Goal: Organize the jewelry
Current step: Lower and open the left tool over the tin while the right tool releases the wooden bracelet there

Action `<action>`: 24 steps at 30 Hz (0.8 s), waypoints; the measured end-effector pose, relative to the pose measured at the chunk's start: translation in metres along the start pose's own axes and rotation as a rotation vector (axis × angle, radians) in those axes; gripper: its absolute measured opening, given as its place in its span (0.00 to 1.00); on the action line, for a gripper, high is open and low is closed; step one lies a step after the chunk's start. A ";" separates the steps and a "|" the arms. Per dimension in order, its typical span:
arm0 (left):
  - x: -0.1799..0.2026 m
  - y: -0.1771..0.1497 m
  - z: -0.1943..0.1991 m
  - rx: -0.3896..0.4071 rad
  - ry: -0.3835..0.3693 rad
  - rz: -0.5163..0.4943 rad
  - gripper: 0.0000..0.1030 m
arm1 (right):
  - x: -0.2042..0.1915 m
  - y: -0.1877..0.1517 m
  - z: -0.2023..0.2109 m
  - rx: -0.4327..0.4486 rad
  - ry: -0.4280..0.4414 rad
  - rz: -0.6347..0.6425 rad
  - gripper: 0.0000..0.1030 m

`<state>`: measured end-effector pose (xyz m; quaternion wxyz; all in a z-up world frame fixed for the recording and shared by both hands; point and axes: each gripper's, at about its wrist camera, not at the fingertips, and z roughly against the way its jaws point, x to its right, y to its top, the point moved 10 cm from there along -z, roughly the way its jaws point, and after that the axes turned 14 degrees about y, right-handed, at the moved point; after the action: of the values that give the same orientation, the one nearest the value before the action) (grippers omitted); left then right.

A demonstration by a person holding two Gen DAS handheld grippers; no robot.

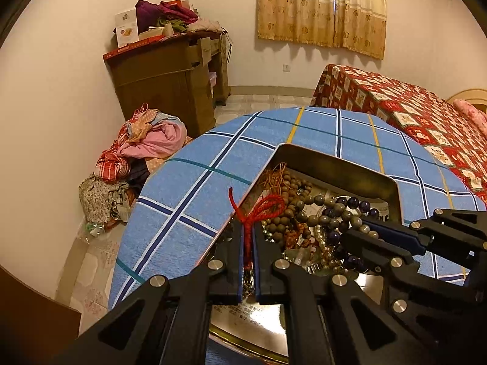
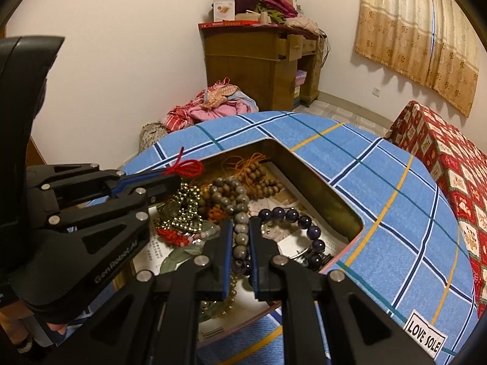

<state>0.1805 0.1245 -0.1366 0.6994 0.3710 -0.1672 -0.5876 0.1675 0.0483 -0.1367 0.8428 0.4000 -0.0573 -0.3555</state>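
Observation:
An open metal tin (image 1: 334, 164) of tangled jewelry sits on a blue plaid cloth (image 1: 188, 200). My left gripper (image 1: 248, 228) is shut on a red braided cord (image 1: 268, 205) whose loop rises above the fingertips. In the right wrist view the same left gripper (image 2: 175, 181) reaches in from the left with the red cord (image 2: 187, 166) at its tip. My right gripper (image 2: 241, 225) is shut on a strand of grey beads (image 2: 242, 238); the left wrist view shows this right gripper (image 1: 357, 228) entering from the right. Brown wooden beads (image 2: 258, 176) and a dark purple bracelet (image 2: 304, 222) lie in the tin (image 2: 319, 179).
A wooden cabinet (image 2: 258, 70) piled with boxes and clothes stands at the far wall, with a heap of clothes (image 2: 213, 106) on the floor before it. A bed with a red patterned quilt (image 2: 450, 176) is at the right. The cloth bears a "LOVE SOLE" label (image 2: 424, 333).

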 end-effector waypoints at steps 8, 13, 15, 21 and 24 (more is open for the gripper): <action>0.000 -0.002 -0.003 -0.010 0.002 0.001 0.04 | 0.000 -0.004 -0.005 -0.016 0.002 -0.002 0.13; -0.002 -0.006 -0.005 -0.017 0.005 0.002 0.04 | 0.000 -0.005 -0.007 -0.020 0.002 0.000 0.13; -0.002 -0.007 -0.004 -0.013 0.008 0.002 0.04 | 0.000 -0.007 -0.007 -0.024 0.002 0.000 0.13; -0.006 -0.008 0.001 -0.024 0.030 0.002 0.19 | 0.005 -0.008 0.000 -0.005 0.003 -0.030 0.49; -0.008 -0.008 0.014 -0.007 0.007 0.033 0.43 | 0.007 -0.012 0.014 0.012 -0.003 -0.039 0.52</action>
<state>0.1635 0.1277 -0.1310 0.7108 0.3678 -0.1687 -0.5753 0.1609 0.0297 -0.1379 0.8332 0.4054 -0.0529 -0.3723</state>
